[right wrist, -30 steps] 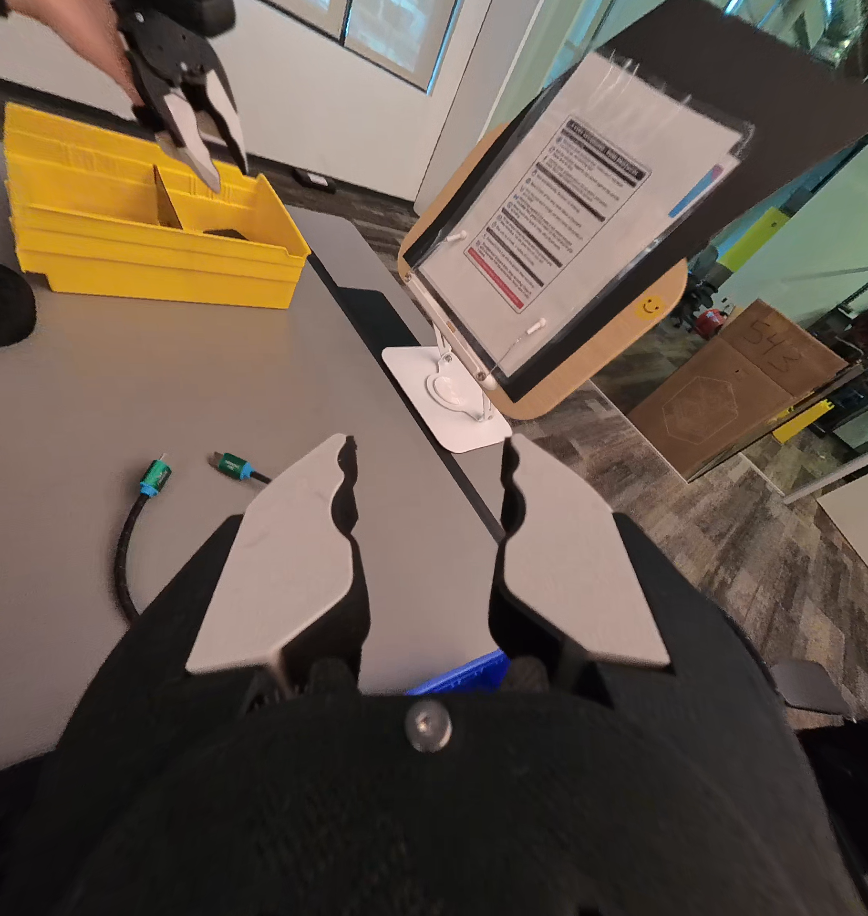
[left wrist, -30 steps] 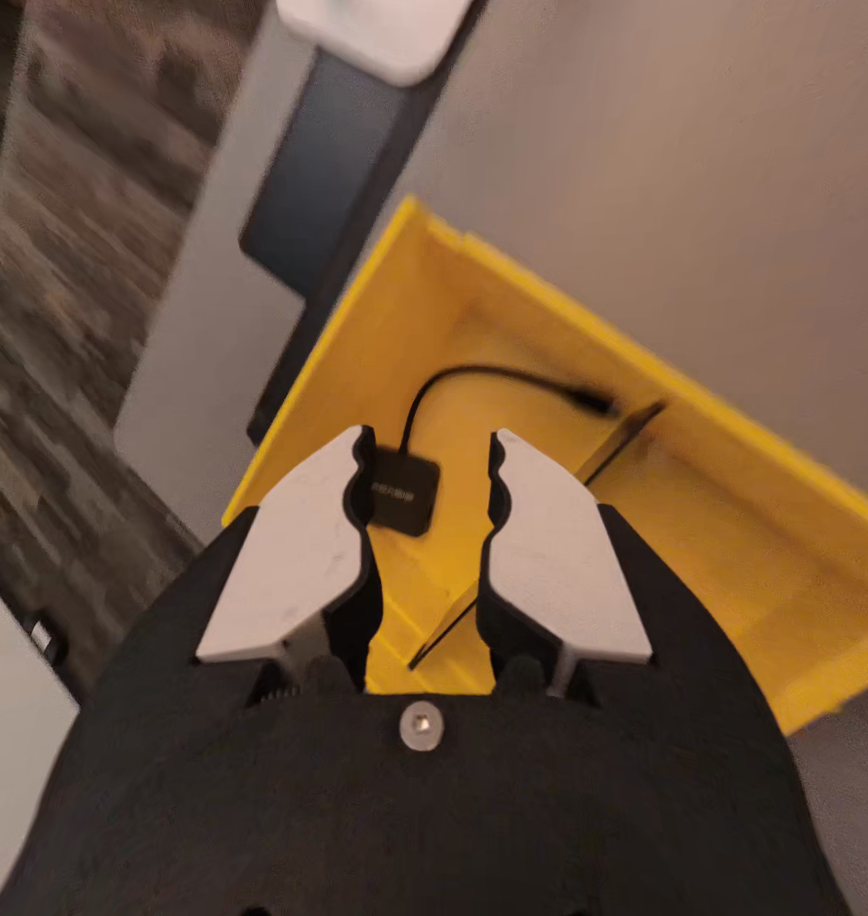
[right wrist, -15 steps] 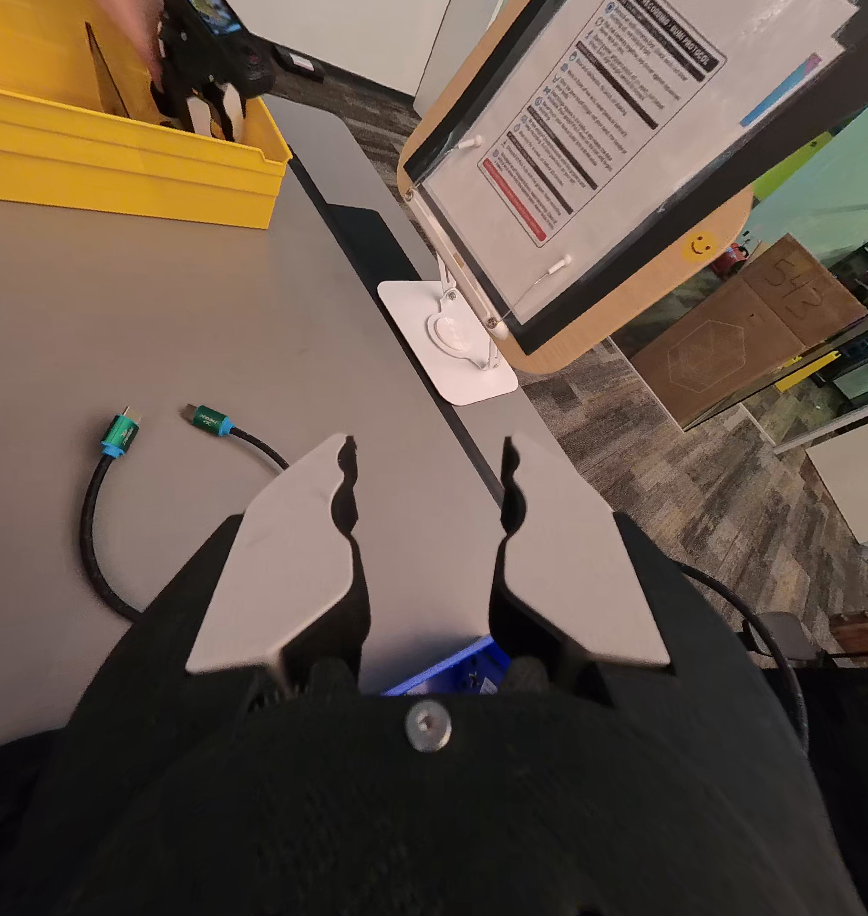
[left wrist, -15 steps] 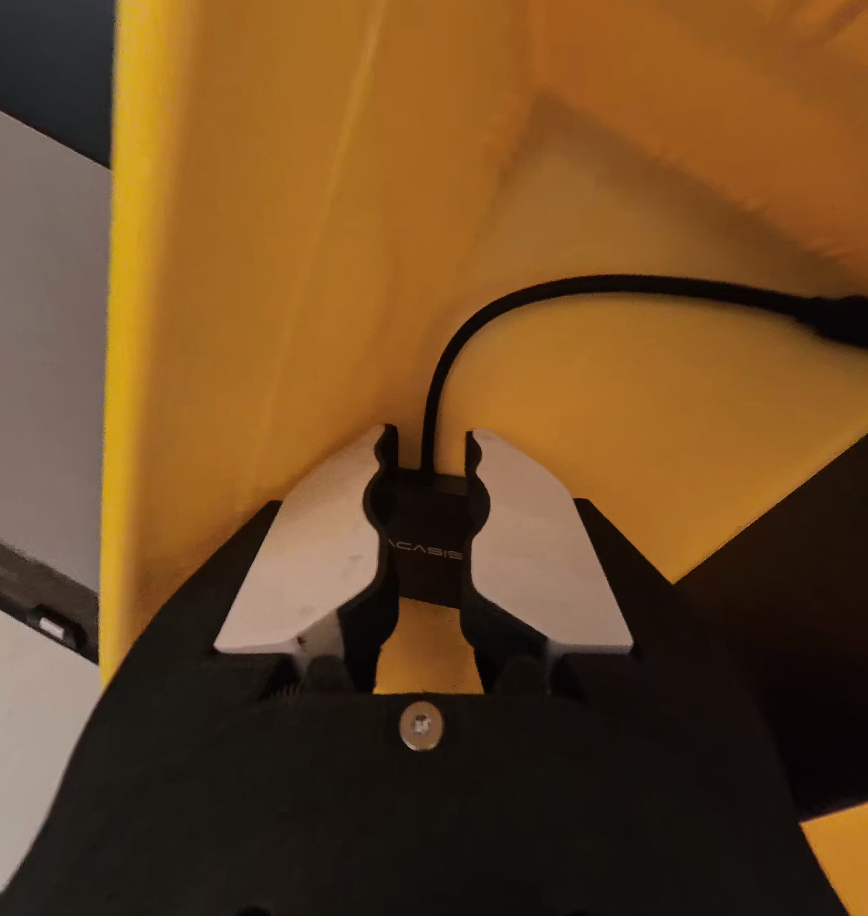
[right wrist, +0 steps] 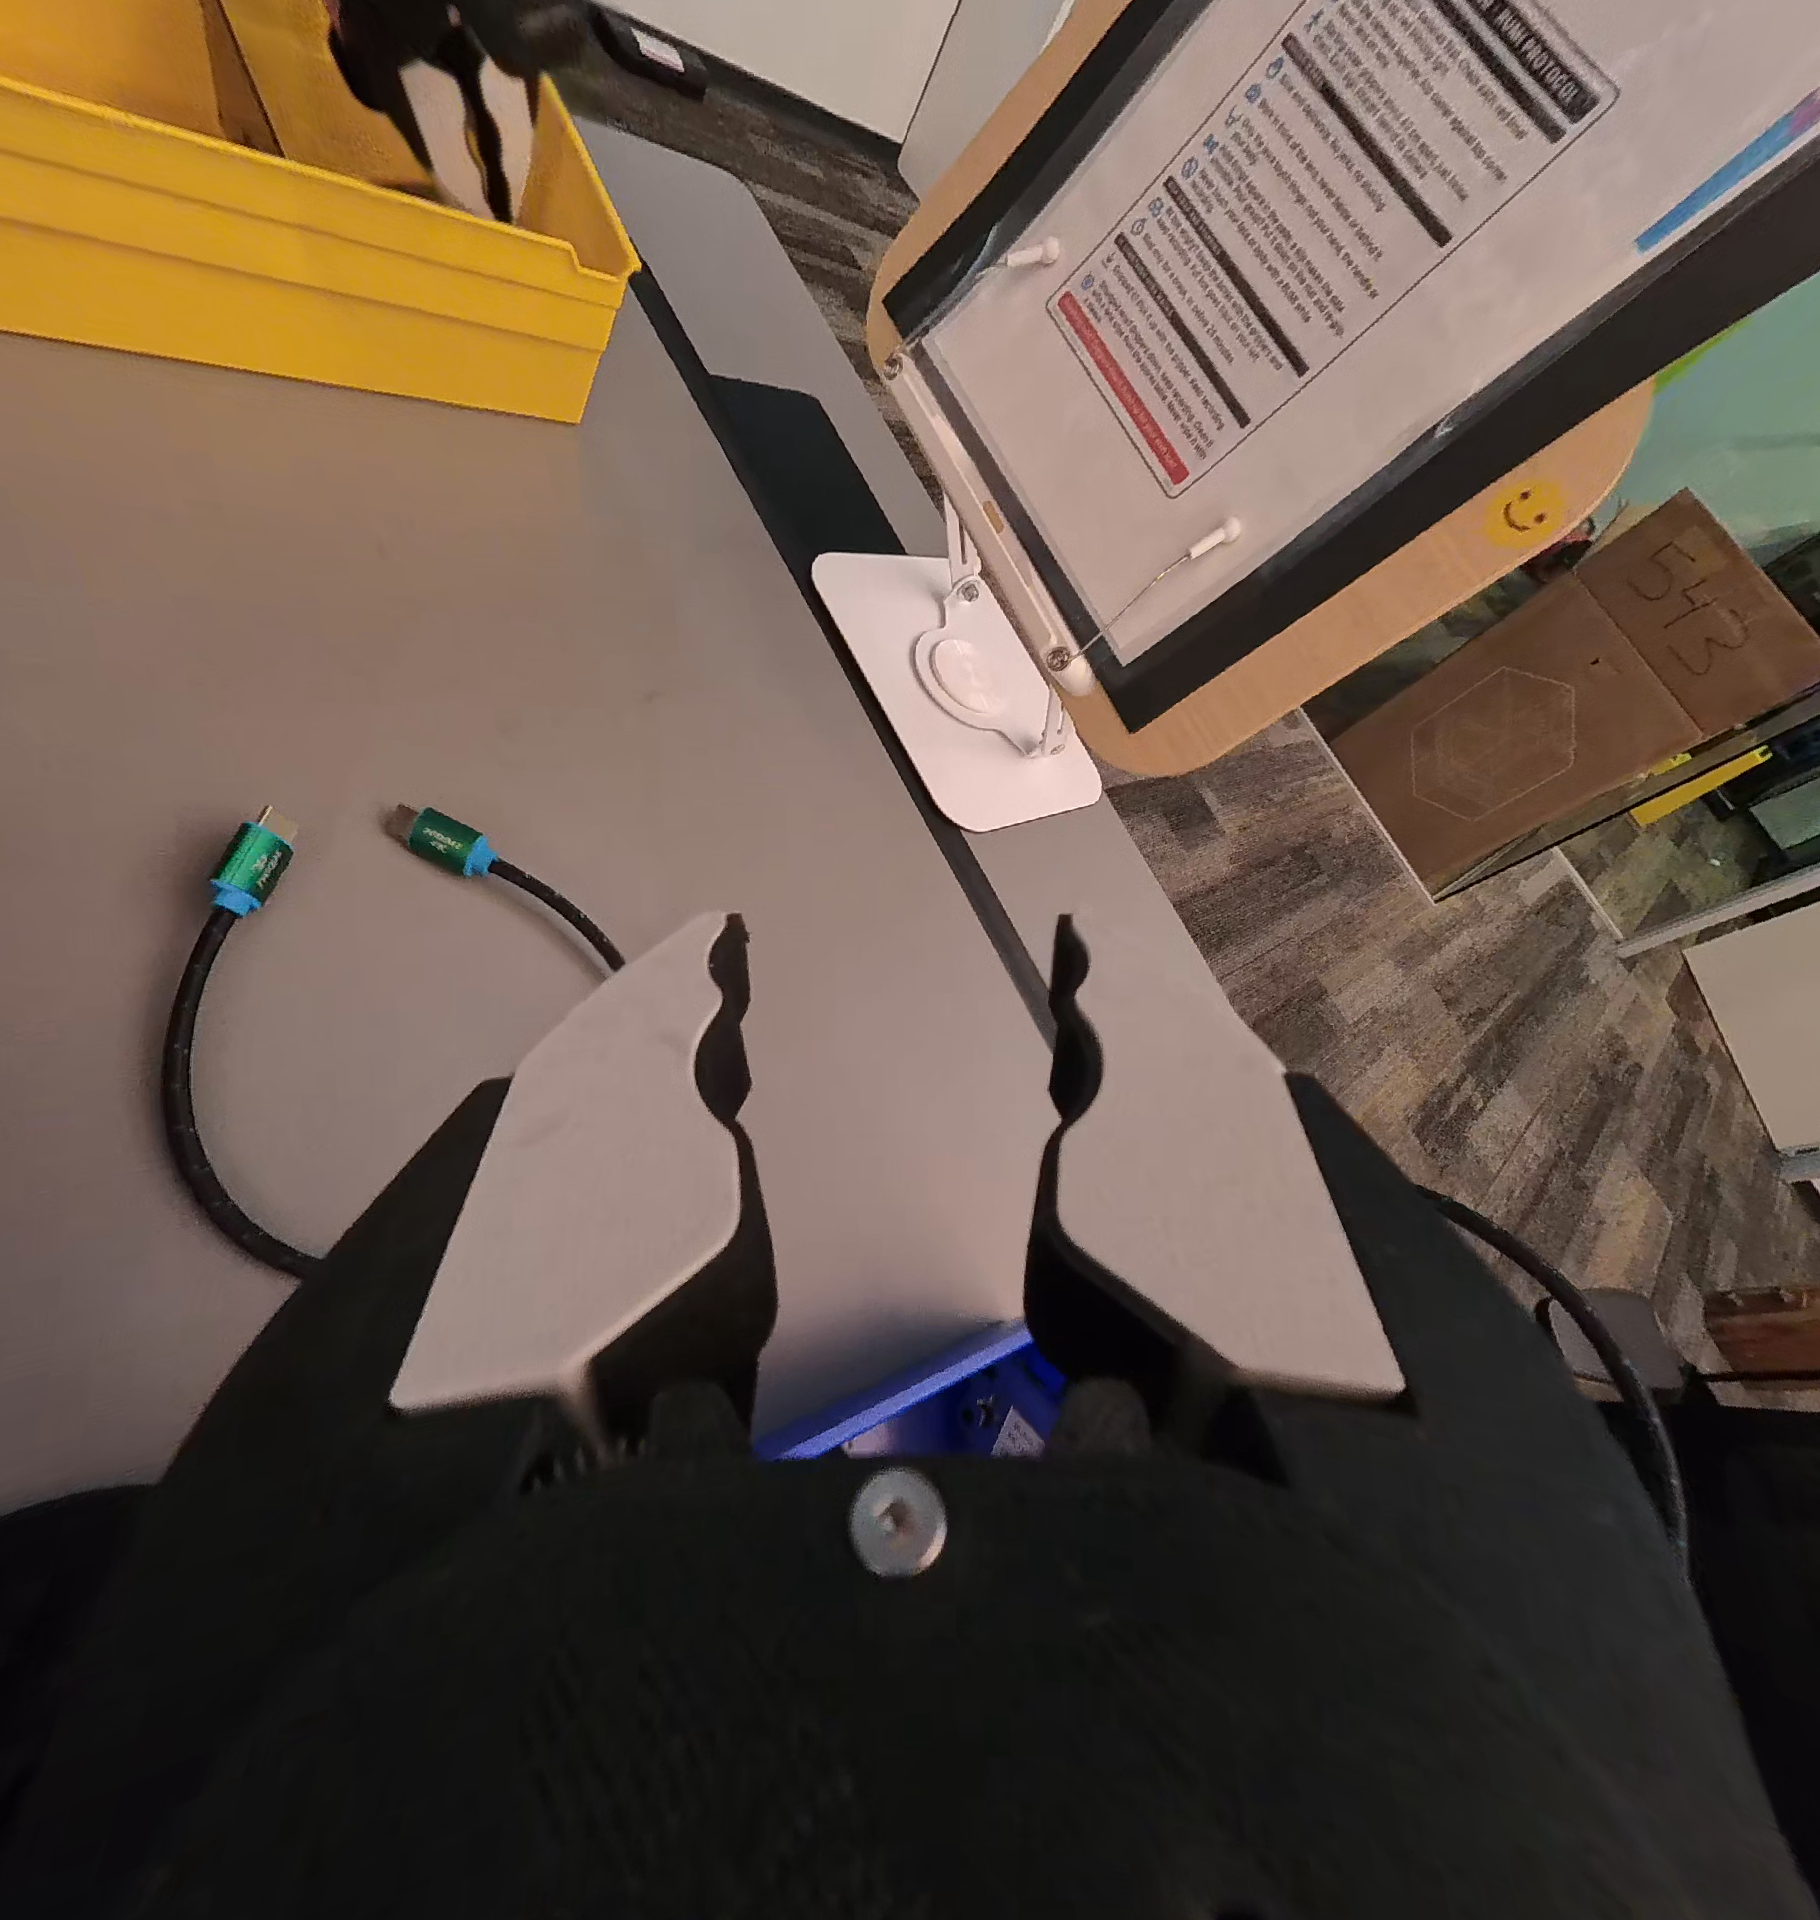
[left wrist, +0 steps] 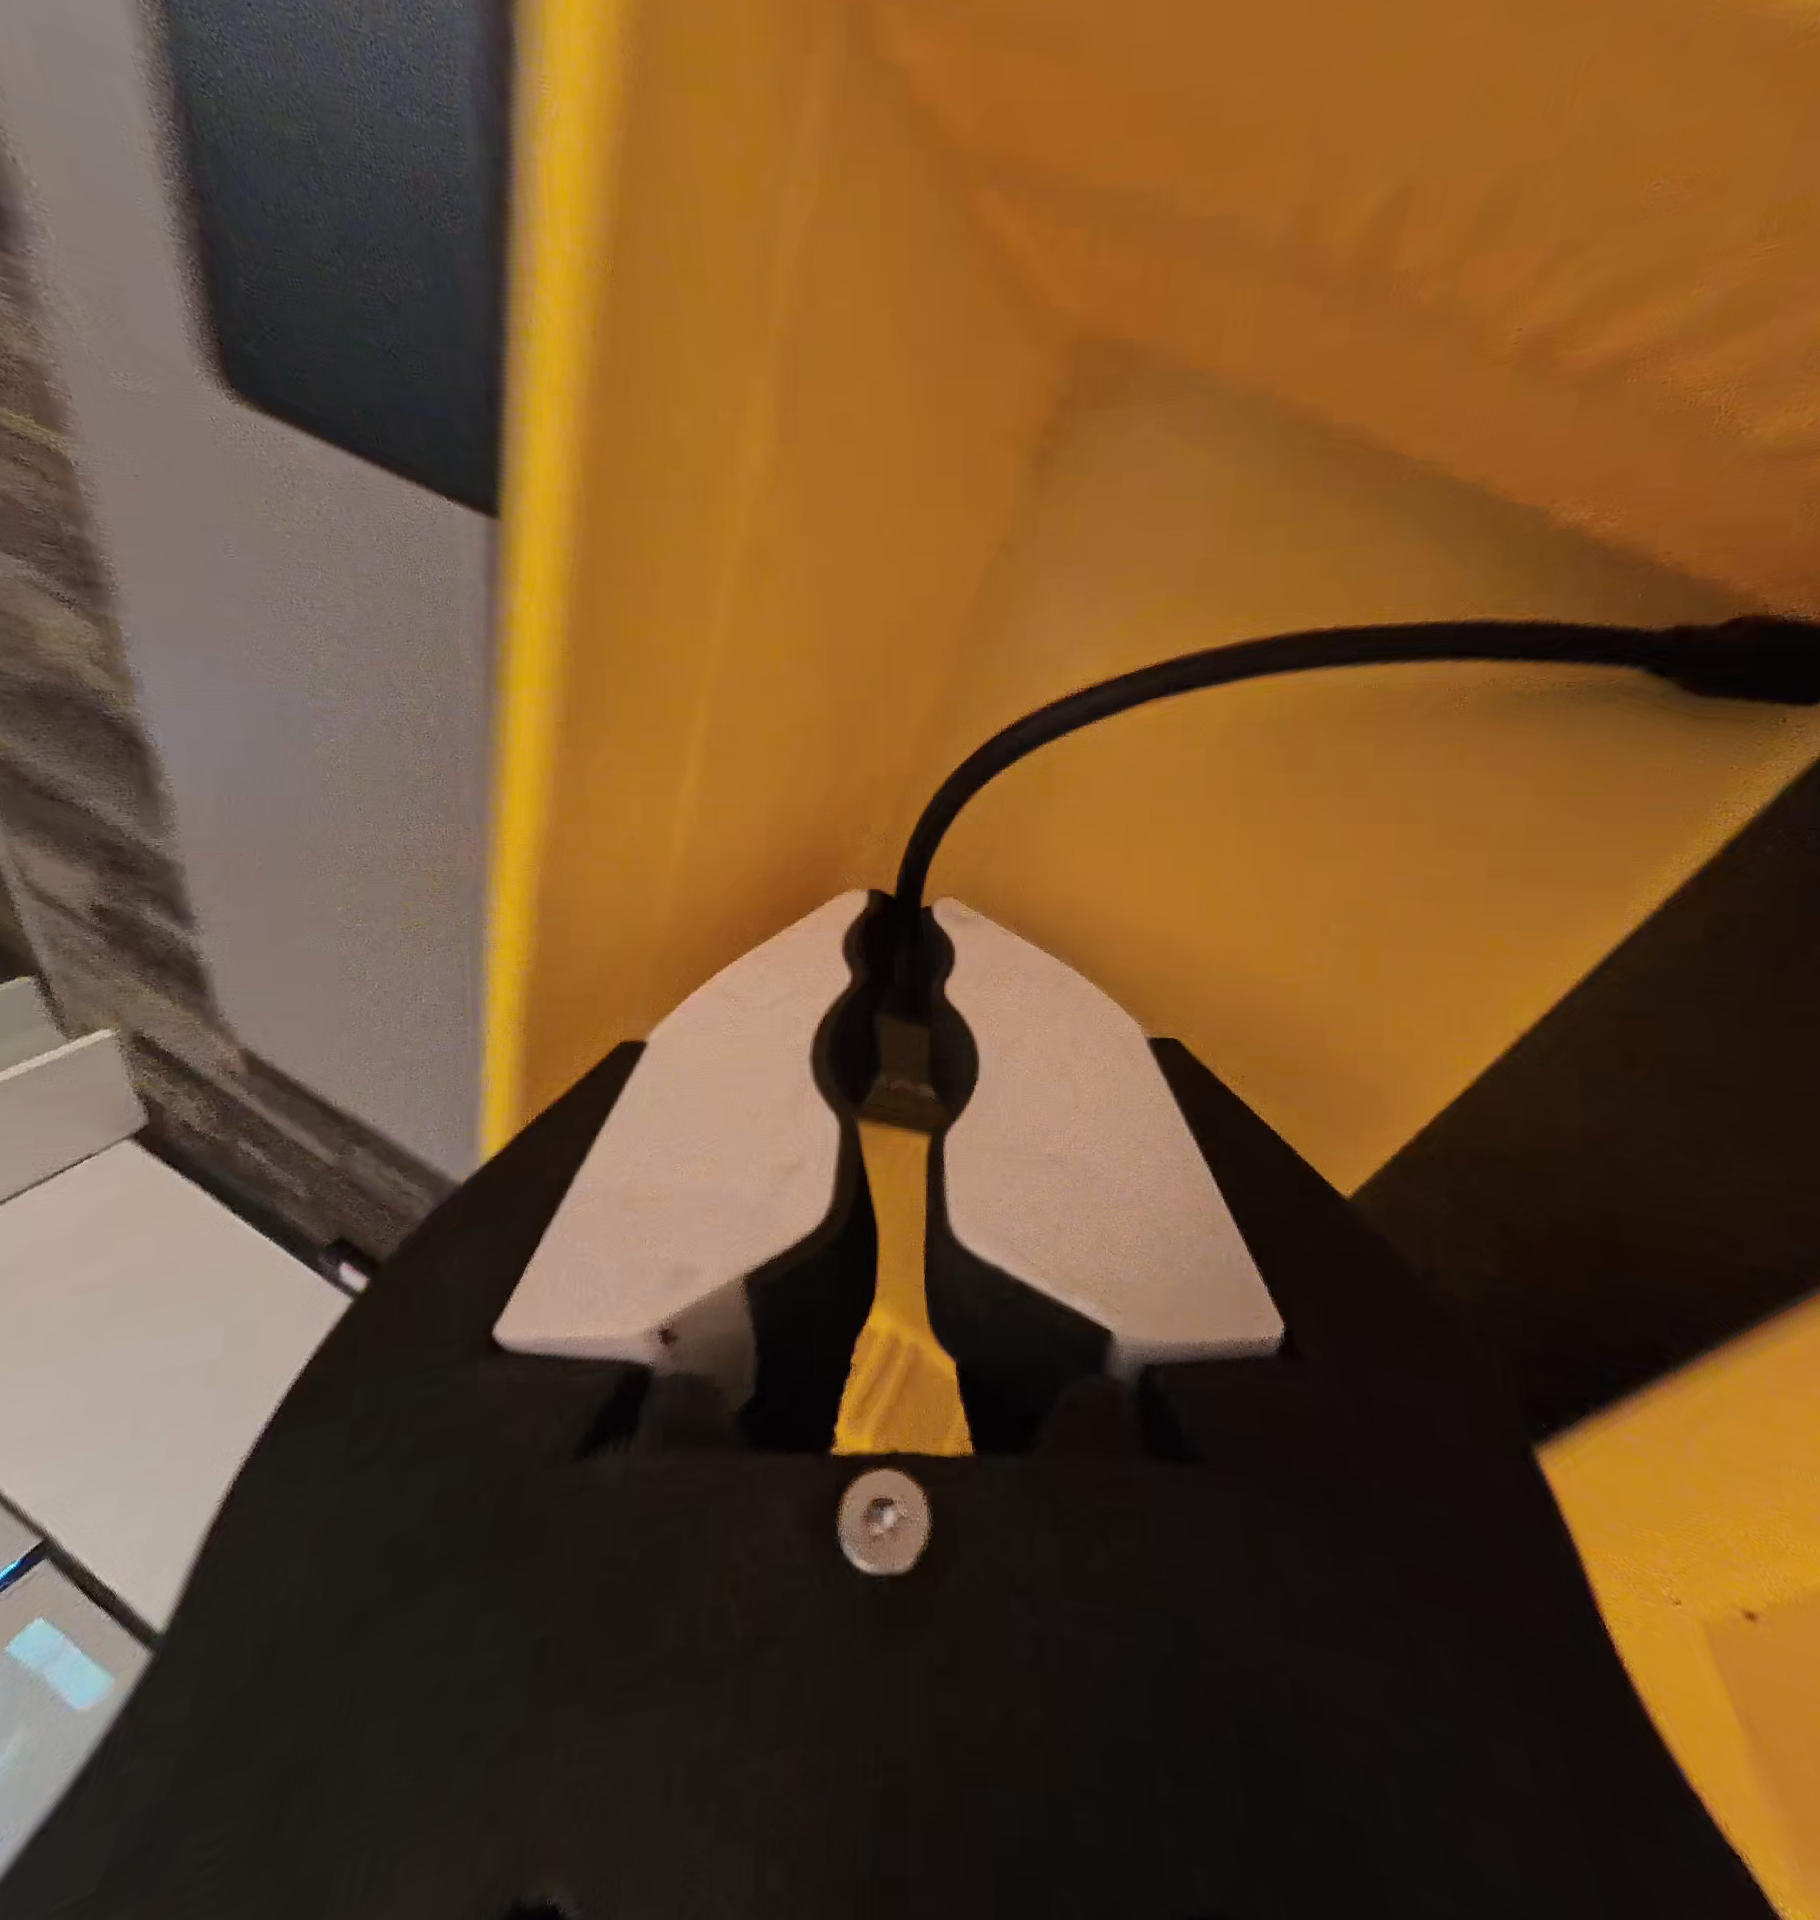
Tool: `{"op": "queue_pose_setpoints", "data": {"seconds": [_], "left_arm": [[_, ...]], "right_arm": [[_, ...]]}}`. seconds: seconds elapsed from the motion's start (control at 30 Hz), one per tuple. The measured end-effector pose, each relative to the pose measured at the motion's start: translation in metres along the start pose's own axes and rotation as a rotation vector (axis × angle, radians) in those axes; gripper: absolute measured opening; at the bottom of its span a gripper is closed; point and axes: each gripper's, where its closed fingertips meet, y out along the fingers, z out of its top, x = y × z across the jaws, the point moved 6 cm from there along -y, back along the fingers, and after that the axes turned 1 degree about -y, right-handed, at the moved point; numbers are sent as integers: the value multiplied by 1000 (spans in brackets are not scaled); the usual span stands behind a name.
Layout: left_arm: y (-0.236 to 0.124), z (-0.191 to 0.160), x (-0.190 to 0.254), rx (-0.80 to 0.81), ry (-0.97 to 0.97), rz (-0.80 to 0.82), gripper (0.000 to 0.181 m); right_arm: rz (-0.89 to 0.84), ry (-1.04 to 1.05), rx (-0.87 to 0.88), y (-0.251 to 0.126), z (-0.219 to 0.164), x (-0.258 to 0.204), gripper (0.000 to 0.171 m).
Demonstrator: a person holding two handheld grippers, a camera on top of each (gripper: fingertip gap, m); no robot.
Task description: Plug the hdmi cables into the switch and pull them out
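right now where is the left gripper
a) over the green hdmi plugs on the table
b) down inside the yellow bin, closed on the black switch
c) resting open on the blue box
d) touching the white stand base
b: the left gripper is shut on the black switch inside the yellow bin.

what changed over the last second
The left gripper dropped into the yellow bin and closed on the black switch, which it now grips. The right gripper stayed open above the table; the green-ended hdmi cable still lies untouched.
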Motion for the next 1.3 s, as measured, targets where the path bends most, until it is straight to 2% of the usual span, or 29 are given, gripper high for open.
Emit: {"op": "queue_pose_setpoints", "data": {"seconds": [0.17, 0.27, 0.33, 0.4, 0.47, 0.57, 0.73, 0.83, 0.9, 1.07, 1.2, 1.3], "left_arm": [[-101, 8, -6, 323, -166, 208, 3], [-171, 30, 5, 539, -237, 262, 3], [-209, 55, 24, 660, -252, 225, 3], [-230, 85, 49, 703, -241, 160, 3], [-230, 118, 78, 649, -211, 107, 3], [-201, 163, 118, 537, -187, 14, 3], [-162, 214, 145, 572, -269, -245, 3], [-160, 228, 143, 638, -356, -379, 3], [-163, 233, 138, 671, -400, -414, 3], [-175, 238, 122, 725, -533, -419, 3], [-187, 243, 107, 789, -665, -436, 3], [-199, 247, 100, 823, -689, -437, 3]], "right_arm": [[26, 10, 105, 0, 13, -3, 55], [83, -9, 135, 16, 22, -13, 55], [120, -34, 108, 29, 23, -22, 55], [153, -49, 80, 41, 22, -31, 55], [187, -44, 79, 48, 23, -38, 55], [218, -5, 95, 56, 23, -43, 56], [235, 31, 80, 61, 13, -44, 56], [231, 49, 68, 61, 6, -39, 56], [241, 72, 80, 60, 3, -35, 56], [278, 113, 121, 63, 3, -34, 56], [343, 147, 204, 76, 20, -49, 58], [362, 109, 199, 87, 27, -62, 60]]}}
